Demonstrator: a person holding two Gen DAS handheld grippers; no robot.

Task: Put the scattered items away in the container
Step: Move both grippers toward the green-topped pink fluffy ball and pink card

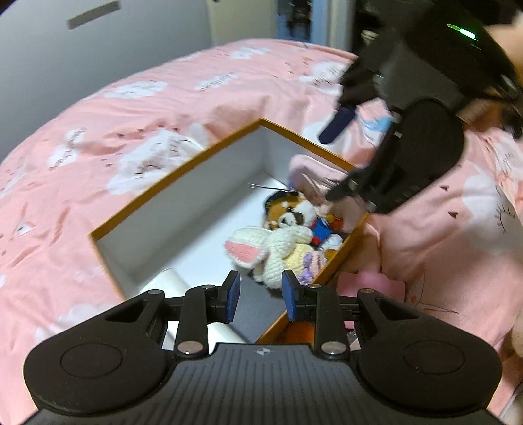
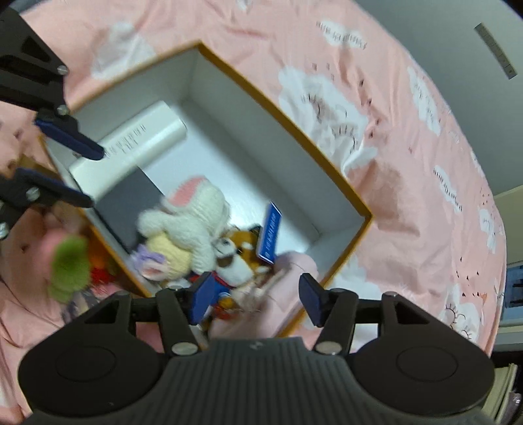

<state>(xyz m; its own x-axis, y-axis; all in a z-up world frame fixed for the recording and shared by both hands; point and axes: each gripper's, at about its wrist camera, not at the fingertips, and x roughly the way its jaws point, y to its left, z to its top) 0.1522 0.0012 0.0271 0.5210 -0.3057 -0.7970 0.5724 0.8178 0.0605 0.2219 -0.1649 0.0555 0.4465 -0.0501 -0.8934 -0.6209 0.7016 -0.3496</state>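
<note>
Hovering over the box (image 2: pixel 340 183), both claws gape, empty.

From my feed, a bed fills most of both views, spread with a wrinkled pink sheet (image 1: pixel 228 85) printed with white clouds (image 2: pixel 313 94) and small dark marks. At about eleven o'clock in the left wrist view stands a pale grey wall (image 1: pixel 42 59) bearing a grey rectangular strip (image 1: pixel 93 14). At twelve o'clock I see a white panel (image 1: pixel 242 19), with dark, blurred clutter toward one o'clock. Lighting is soft and indoor.
</note>
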